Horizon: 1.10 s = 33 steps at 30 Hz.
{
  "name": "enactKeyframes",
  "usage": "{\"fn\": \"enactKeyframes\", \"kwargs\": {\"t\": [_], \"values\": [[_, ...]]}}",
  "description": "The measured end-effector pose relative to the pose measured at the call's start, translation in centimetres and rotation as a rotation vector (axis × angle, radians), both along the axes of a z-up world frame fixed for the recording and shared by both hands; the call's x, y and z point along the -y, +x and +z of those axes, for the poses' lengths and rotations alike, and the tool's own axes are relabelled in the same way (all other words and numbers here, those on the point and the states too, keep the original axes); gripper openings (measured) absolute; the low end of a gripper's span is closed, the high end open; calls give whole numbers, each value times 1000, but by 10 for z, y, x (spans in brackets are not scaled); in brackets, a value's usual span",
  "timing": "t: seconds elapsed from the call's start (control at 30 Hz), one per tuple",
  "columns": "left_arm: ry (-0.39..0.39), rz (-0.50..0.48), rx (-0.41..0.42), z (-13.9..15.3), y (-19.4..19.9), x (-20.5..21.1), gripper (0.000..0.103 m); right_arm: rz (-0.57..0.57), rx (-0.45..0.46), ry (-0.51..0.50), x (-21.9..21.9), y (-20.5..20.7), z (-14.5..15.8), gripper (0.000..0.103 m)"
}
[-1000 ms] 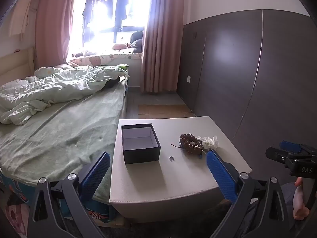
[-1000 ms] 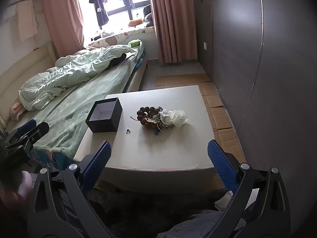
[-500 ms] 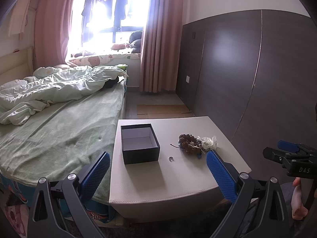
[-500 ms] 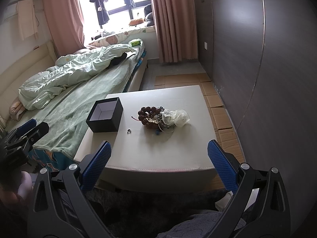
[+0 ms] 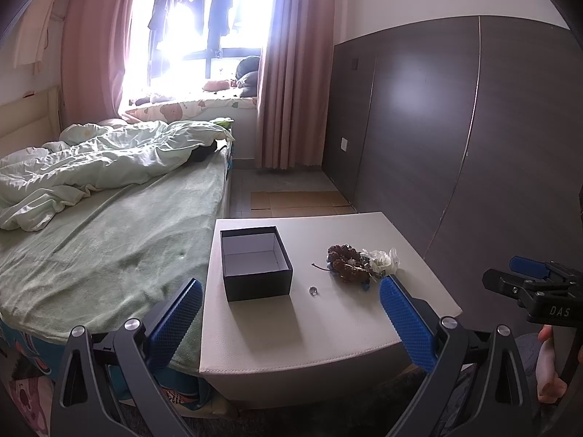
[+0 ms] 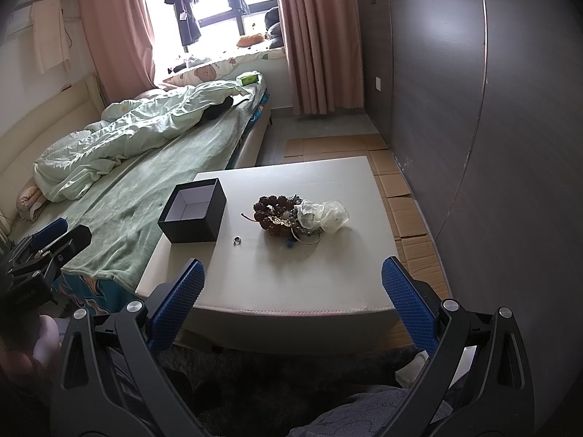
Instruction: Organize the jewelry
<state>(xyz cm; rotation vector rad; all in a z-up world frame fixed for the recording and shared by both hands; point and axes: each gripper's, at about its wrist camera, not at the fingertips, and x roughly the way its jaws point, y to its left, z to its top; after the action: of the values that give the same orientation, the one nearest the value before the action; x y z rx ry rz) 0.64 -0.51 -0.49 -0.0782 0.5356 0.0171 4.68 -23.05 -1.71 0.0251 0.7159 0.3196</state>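
Observation:
An open black box (image 5: 255, 264) (image 6: 195, 215) with a pale inside stands on the left part of a white low table (image 5: 328, 327) (image 6: 298, 276). Right of it lies a small ring (image 5: 312, 290) (image 6: 237, 241). Further right sits a heap of brown beaded jewelry (image 5: 346, 264) (image 6: 277, 211) beside a crumpled clear plastic bag (image 5: 382, 260) (image 6: 326, 215). My left gripper (image 5: 291, 313) hangs open short of the table's near edge, holding nothing. My right gripper (image 6: 291, 298) is likewise open and empty, also short of the near edge.
A bed (image 5: 109, 240) with a green sheet and rumpled duvet borders the table on the left. A dark panelled wall (image 5: 473, 145) runs along the right. Flattened cardboard (image 6: 400, 196) covers the floor beyond and right of the table. A dark rug (image 6: 273, 375) lies below the near edge.
Both views have drifted only slightly; the table and its objects sit a touch higher in the right wrist view. Both grippers stay open and nothing on the table has moved.

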Motion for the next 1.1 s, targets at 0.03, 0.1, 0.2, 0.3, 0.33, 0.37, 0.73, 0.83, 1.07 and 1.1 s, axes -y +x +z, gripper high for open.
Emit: {"fn": "enactKeyframes", "kwargs": {"t": [0.03,0.1,0.2,0.3,0.33,0.37,0.73,0.83,1.07,1.1], "values": [[0,-1,-1,0,0,0,95,1,-1,0,0,1,0,97],[1,-1,0,0,0,0,95,0,-1,1,1,0,0,97],[0,-1,0,-1,0,1,95,0,-2,2,1,-1,2,97],[0,0,0,-2,0,2,95,-1,-1,4,-1,0,-2,97],[0,-1,0,0,0,0,95,-1,-1,2,-1,0,-1,97],[0,-1,-1,0,0,0,95,-1,-1,2,-1,0,-2,97],[-1,-1,-1,0,0,0,95,0,-1,1,0,0,-1,97],[-1,-1,-1,0,0,0,95,-1,-1,1,1,0,-1,97],[1,-8,3,-1,2,4,95,1,2,1,-3,1,-3,97],[1,-10,5,-1,2,4,95,2,3,1,-4,0,-4,97]]}}
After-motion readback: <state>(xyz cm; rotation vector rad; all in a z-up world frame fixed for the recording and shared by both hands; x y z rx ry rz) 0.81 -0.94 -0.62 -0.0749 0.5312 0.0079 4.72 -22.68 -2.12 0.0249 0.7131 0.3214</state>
